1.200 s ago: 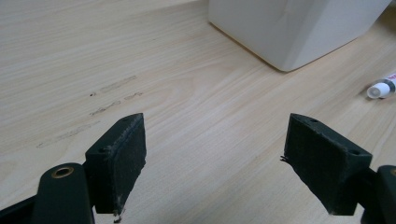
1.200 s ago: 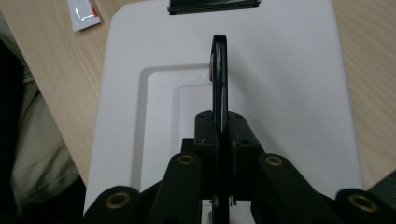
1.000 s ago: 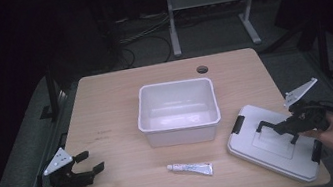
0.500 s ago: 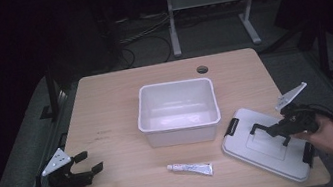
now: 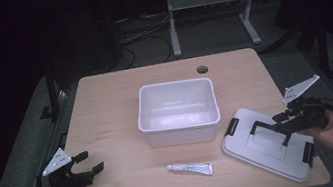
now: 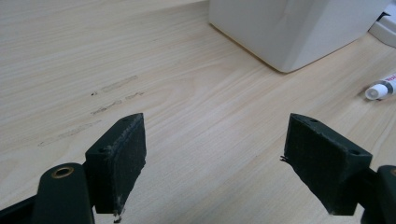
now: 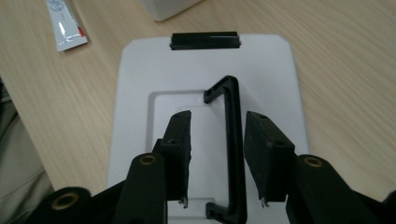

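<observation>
Now the right tool (image 7: pixel 215 156) has just opened around the lid's handle (image 7: pixel 232 140)

In the right gripper view the lid (image 7: pixel 210 70) runs off the bottom edge, its near end hidden behind the jaws. The tube (image 7: pixel 64 25) is cut at the upper left. In the left gripper view the tub (image 6: pixel 294 28) is cropped at the top, and the tube's print is probably too small to read.
</observation>
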`<action>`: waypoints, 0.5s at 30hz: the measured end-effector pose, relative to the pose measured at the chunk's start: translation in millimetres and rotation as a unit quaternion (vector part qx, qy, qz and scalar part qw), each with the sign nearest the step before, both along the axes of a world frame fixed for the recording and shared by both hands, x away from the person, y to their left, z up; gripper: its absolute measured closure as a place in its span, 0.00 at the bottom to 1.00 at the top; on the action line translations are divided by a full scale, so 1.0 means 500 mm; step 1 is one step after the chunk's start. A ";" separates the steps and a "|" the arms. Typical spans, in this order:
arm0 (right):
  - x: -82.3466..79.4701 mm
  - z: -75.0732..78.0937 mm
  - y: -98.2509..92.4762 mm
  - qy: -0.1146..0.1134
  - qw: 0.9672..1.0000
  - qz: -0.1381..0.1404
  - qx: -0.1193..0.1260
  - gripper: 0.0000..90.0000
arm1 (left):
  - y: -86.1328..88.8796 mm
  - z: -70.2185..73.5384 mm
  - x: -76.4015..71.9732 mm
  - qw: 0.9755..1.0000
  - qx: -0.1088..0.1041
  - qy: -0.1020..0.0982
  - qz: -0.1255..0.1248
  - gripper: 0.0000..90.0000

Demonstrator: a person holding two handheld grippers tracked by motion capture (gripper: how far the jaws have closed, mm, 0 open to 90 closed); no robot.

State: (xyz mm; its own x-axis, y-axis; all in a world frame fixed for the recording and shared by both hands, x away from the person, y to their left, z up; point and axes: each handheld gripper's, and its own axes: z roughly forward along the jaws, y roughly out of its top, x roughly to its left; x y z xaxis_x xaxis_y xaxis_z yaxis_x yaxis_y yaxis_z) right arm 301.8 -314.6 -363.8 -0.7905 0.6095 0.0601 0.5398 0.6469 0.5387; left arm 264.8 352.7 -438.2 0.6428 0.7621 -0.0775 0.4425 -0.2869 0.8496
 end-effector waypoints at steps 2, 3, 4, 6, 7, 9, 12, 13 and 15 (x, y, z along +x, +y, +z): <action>-0.008 0.005 0.007 -0.005 1.000 0.004 -0.001 0.67 | -0.001 0.000 0.000 1.000 0.001 0.000 0.000 0.22; -0.012 0.007 0.010 -0.006 1.000 0.006 0.001 0.67 | -0.001 0.000 0.000 1.000 0.002 0.000 -0.001 0.22; -0.016 0.008 0.014 -0.005 1.000 0.008 0.002 0.67 | -0.001 0.000 0.000 1.000 0.001 0.000 -0.001 0.22; -0.022 0.008 0.020 -0.007 1.000 0.012 0.001 0.66 | -0.002 0.000 0.000 1.000 0.002 -0.001 -0.001 0.22; -0.025 0.008 0.022 -0.006 1.000 0.014 0.001 0.66 | -0.002 0.000 0.000 1.000 0.001 -0.001 -0.001 0.22; -0.028 0.006 0.026 -0.005 1.000 0.016 0.002 0.65 | -0.001 0.000 0.000 1.000 0.001 0.000 -0.001 0.22; -0.034 0.003 0.031 -0.005 1.000 0.019 0.001 0.64 | -0.001 0.000 0.000 1.000 0.002 0.001 -0.001 0.22; -0.037 0.001 0.033 -0.003 1.000 0.019 0.002 0.64 | -0.001 0.000 0.000 1.000 0.003 0.000 -0.001 0.22; -0.040 -0.001 0.037 -0.004 1.000 0.022 0.003 0.64 | -0.001 0.000 0.000 1.000 0.003 0.001 -0.001 0.22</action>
